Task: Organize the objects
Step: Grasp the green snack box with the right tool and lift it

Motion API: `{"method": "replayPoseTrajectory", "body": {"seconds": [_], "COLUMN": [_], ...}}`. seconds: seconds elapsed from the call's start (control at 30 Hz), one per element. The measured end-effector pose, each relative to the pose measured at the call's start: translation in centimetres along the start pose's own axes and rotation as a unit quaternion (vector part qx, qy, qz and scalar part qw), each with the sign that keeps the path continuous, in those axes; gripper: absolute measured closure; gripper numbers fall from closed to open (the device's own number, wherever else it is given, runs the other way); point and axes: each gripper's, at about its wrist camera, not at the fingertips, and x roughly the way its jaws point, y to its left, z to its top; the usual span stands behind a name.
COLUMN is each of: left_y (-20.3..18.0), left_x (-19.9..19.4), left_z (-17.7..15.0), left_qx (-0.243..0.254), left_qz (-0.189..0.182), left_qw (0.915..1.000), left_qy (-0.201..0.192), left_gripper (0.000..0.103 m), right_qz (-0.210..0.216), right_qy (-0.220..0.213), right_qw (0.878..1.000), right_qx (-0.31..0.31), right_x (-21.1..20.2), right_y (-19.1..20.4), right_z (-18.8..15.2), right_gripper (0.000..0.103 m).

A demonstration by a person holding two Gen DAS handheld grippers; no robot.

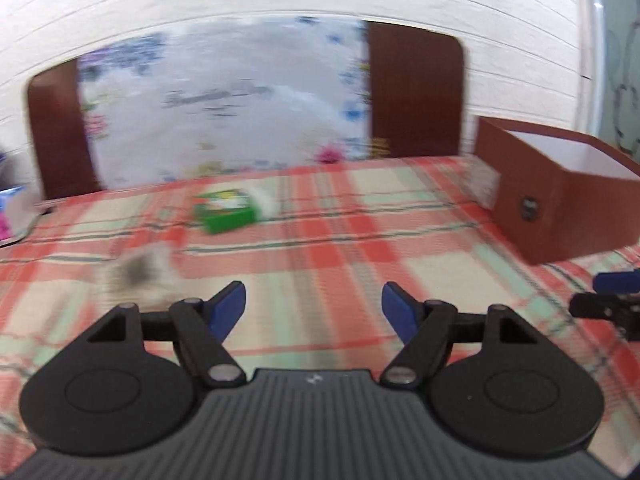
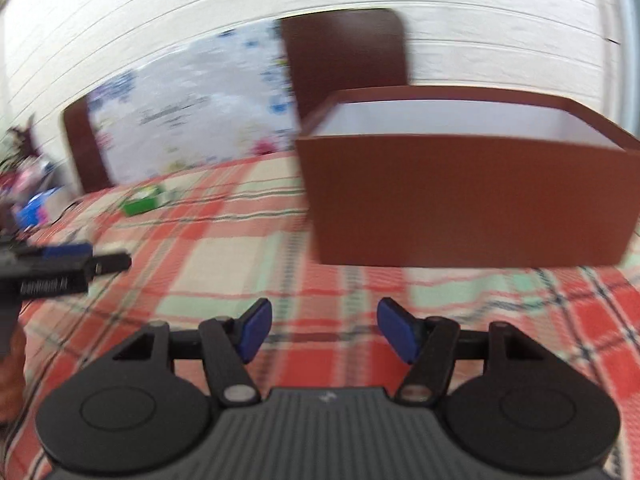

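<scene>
A small green box (image 1: 226,210) lies on the plaid tablecloth (image 1: 320,248) near its far edge; it also shows in the right wrist view (image 2: 142,202). A blurred grey-white object (image 1: 140,272) lies on the cloth ahead and left of my left gripper (image 1: 314,312), which is open and empty. A brown open box with a white inside (image 2: 468,184) stands right in front of my right gripper (image 2: 324,330), which is open and empty. The brown box also shows at the right of the left wrist view (image 1: 560,192).
A brown chair with a floral cloth over its back (image 1: 240,104) stands behind the table against a white wall. Colourful items (image 2: 28,196) sit at the table's left end. Both views are motion-blurred.
</scene>
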Motion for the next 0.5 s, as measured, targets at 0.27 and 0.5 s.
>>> {"method": "replayPoseTrajectory", "body": {"seconds": [0.27, 0.5], "left_y": [8.6, 8.1], "left_x": [1.6, 1.5], "left_z": [-2.2, -2.5], "left_qx": [-0.157, -0.154], "left_qz": [0.056, 0.019], "left_qw": [0.9858, 0.9879], "left_qy": [0.020, 0.003], "left_gripper": [0.028, 0.029], "right_qz": [0.070, 0.114], "right_qy": [0.017, -0.014], "right_qw": [0.995, 0.990], "right_qx": [-0.073, -0.085], "right_x": [8.6, 18.0], "right_y": [9.5, 17.7], "right_z": [6.0, 11.7], "right_gripper": [0.028, 0.000]}}
